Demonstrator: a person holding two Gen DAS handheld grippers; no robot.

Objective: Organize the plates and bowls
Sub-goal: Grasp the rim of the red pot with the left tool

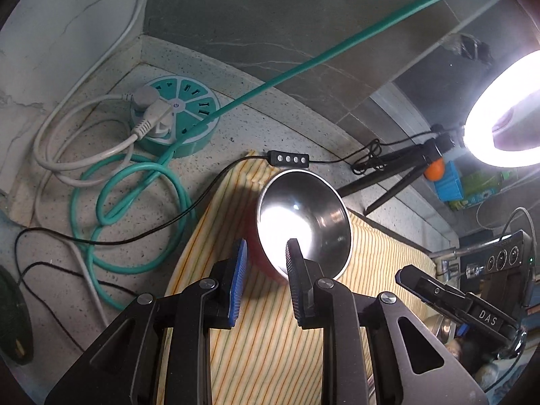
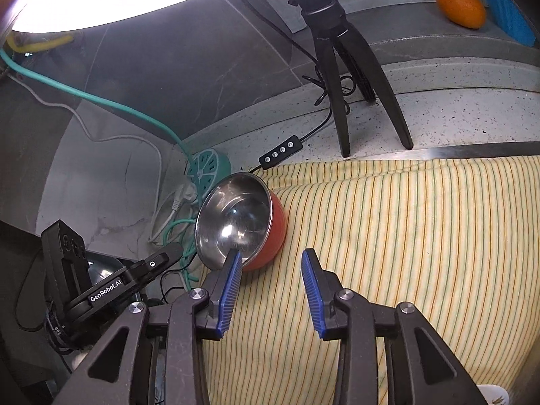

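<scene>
**Red bowl on the striped cloth, both jaws apart**

From your left wrist view, the round teal power strip (image 1: 175,116) sits at about 10 o'clock on the speckled tabletop (image 1: 276,125), with a white cable and a teal cable (image 1: 128,209) looped beside it. Your left gripper (image 1: 266,263) has its jaws apart: one pad is outside the red wall of the bowl (image 1: 303,222), the other is in front of its steel inside, and you cannot tell whether either touches. The bowl rests on the yellow striped cloth (image 1: 270,354) near its far edge. The lit ring light (image 1: 499,108) glares at 3 o'clock.

From your right wrist view, the bowl (image 2: 236,222) lies at about 10 o'clock from your right gripper (image 2: 271,270), whose jaws are wide apart and hold nothing above the cloth (image 2: 405,236). The black tripod (image 2: 341,50) stands at 12 o'clock, and an orange (image 2: 460,5) sits at 2 o'clock.
</scene>
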